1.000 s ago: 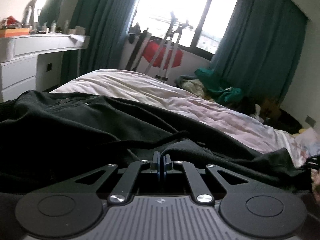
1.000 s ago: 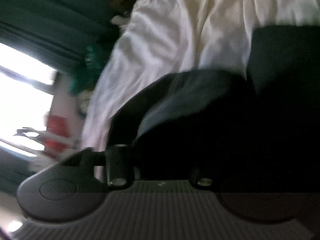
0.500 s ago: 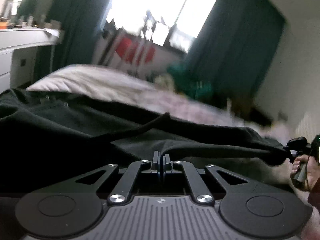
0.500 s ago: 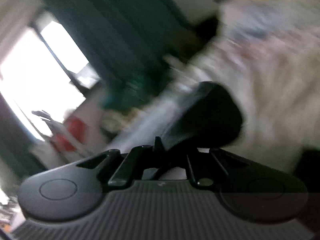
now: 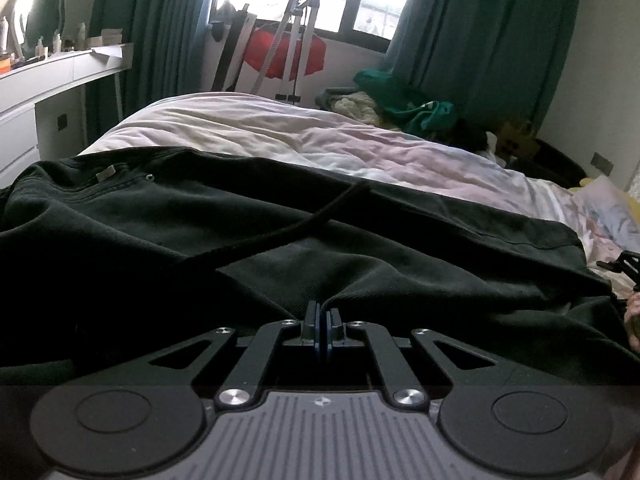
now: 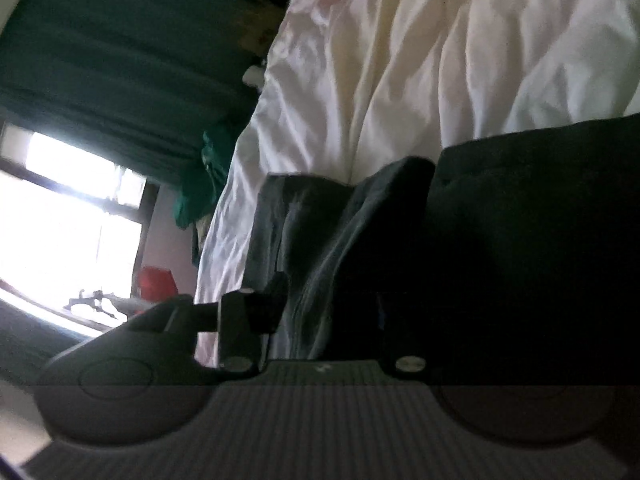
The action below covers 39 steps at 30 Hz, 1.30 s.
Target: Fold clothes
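Black trousers (image 5: 280,240) lie spread across the bed, waistband with a small label and rivet at the left. My left gripper (image 5: 321,320) is shut on the near edge of the trousers, cloth puckering at its tips. In the right wrist view my right gripper (image 6: 320,312) is shut on a bunched fold of the same black trousers (image 6: 500,240), which drape over its fingers and hide the right one. A part of the right gripper shows at the far right of the left wrist view (image 5: 624,264).
The bed has a crumpled white quilt (image 5: 280,128). A white dresser (image 5: 48,88) stands at the left. A drying rack with a red item (image 5: 288,52) stands by the window. A pile of green clothes (image 5: 404,108) lies beyond the bed.
The trousers have been pulled flatter and wider across the bed. The right gripper has swung round and now looks along the quilt again. Both grippers keep their hold.
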### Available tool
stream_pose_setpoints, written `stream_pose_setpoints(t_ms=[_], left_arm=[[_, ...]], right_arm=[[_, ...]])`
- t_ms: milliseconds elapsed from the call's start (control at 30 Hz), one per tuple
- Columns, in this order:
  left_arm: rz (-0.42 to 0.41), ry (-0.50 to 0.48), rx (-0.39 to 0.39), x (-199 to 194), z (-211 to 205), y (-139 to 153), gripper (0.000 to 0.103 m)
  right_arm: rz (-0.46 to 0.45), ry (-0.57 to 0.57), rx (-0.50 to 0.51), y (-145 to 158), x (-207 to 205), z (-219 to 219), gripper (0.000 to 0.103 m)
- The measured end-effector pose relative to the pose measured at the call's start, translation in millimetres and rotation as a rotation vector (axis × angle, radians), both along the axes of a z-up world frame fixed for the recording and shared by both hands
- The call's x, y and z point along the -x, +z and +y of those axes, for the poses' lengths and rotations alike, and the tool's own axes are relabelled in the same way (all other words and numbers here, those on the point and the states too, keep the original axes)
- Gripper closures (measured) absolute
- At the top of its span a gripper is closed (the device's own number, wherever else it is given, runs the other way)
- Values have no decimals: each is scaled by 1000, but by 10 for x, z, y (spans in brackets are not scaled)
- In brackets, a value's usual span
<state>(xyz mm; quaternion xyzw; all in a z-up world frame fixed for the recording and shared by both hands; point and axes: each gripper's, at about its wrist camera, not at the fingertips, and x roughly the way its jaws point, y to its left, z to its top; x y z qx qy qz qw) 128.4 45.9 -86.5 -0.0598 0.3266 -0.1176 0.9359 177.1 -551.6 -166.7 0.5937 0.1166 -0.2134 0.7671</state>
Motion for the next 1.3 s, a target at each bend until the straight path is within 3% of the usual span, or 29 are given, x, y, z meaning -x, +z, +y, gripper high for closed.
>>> stream_pose_setpoints(t_ms=[33,67,100,167,267,367,400,567,667,767,1033,1067,1200,1300], left_arm=[[0,1,2,5,-8,9,100],[-1,2,4,9,-10,16,100],[-5,0,5,23,-10,22,100],[-13,-4,8,52,-10,35,100],[-24,-25,0,109,-20,60,100],[2,-42,-6,152,-16,60,100],[11,-48,-8,165,-14,60,99],[51,-58,-21,183,-17,18,98],[55,-55,-39,154,-29,-19,97],[57,-50,-42,131,-33,-31,96],[60,-27,11,122,20,-2,92],[59,-24,17,130,25,3,92],[53,-13,9,168,3,20,90],[43,-8,-11,195,-24,18,90]], right_arm=[[3,-30,3,-5,-50,-54,59],[32,-47,26,-10,-123,-112,67],[76,-58,59,-14,-194,-143,83],[143,-79,134,10,-320,-165,91],[143,-96,287,224,-373,-36,96],[128,-105,511,487,-426,15,97],[139,-103,537,484,-440,-6,97],[247,-74,485,151,-484,-221,97],[266,-67,451,39,-442,-279,94],[251,-63,416,142,-276,-229,92],[298,-133,456,674,378,201,91],[317,-154,478,752,471,263,88],[453,-194,529,868,784,468,54],[534,-244,536,928,998,543,45]])
